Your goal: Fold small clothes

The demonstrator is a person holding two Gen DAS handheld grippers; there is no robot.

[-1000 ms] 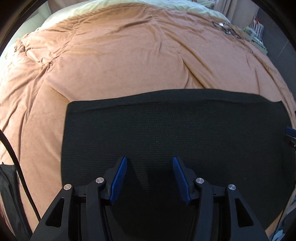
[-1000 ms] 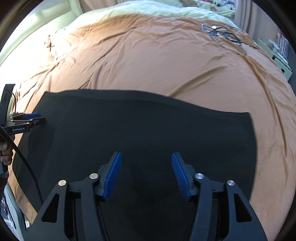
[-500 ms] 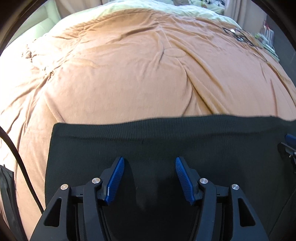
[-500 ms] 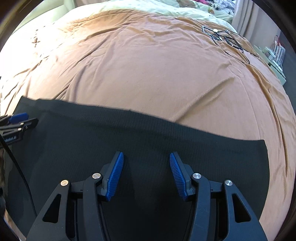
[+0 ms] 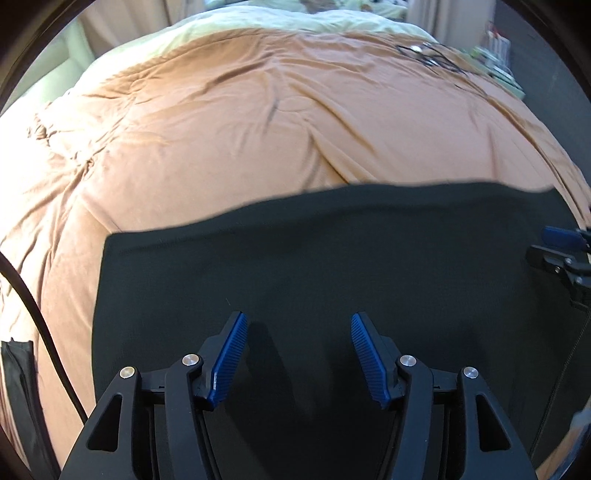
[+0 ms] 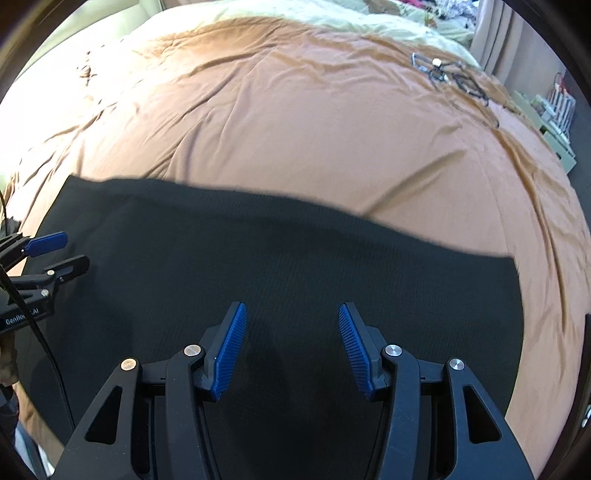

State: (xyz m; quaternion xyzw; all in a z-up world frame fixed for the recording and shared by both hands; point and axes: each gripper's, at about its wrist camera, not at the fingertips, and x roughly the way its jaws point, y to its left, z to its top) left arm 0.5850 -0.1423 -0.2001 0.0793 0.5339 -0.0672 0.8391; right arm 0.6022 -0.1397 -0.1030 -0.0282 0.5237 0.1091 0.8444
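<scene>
A black knit garment lies flat on the orange bedspread, a broad rectangle with a straight far edge. It also shows in the right wrist view. My left gripper is open and empty above the garment's near left part. My right gripper is open and empty above its near right part. Each gripper shows at the edge of the other's view, the right gripper at the right edge and the left gripper at the left edge.
The orange bedspread covers a wide bed, with pale green bedding at the far end. A tangle of black cable lies at the far right. Shelves with small items stand beyond the bed's right side.
Both grippers have stayed open over the garment while the views shifted; half a second ago the garment's far edge sat nearer the fingertips, and now more cloth shows ahead again.
</scene>
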